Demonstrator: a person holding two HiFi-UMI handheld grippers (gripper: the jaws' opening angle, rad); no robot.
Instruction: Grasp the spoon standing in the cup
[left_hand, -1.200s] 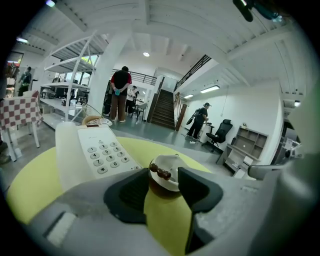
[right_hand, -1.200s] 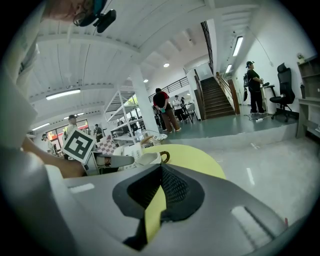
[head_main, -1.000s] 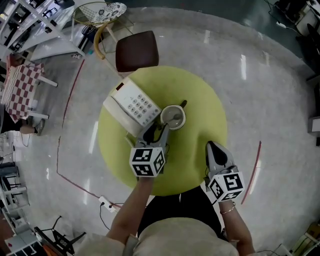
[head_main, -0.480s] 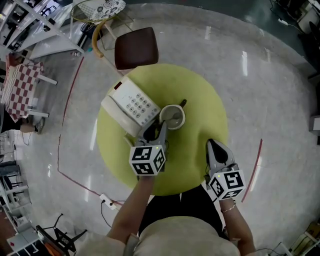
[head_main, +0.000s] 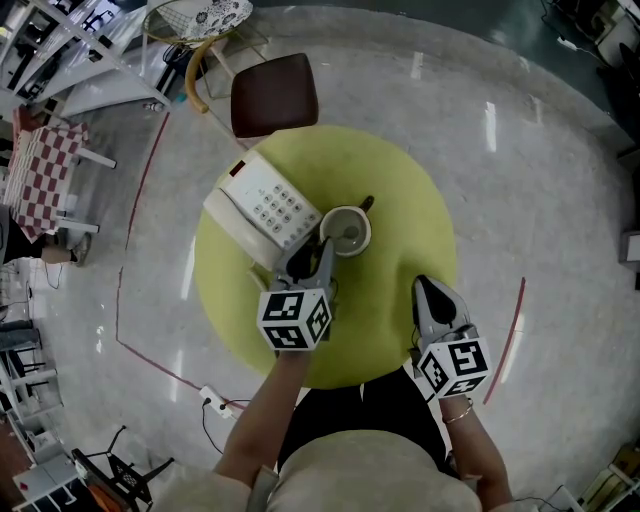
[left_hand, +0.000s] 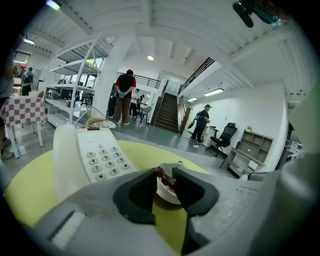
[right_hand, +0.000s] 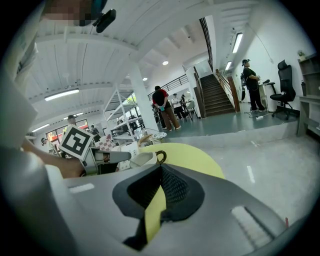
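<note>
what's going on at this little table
A person works two handheld grippers at a round yellow-green table. The left gripper is closing its jaws on the handle of the spoon standing in the cup, beside a white phone. The right gripper is shut and empty by the table's near edge.

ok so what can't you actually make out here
- spoon bowl: sunk in the cup in the left gripper view; too small in the head view
- cup base: left gripper view, behind the left hand-held gripper, jaws closing on the spoon handle between them
- cup side: right gripper view, partly behind the left hand-held gripper
</note>
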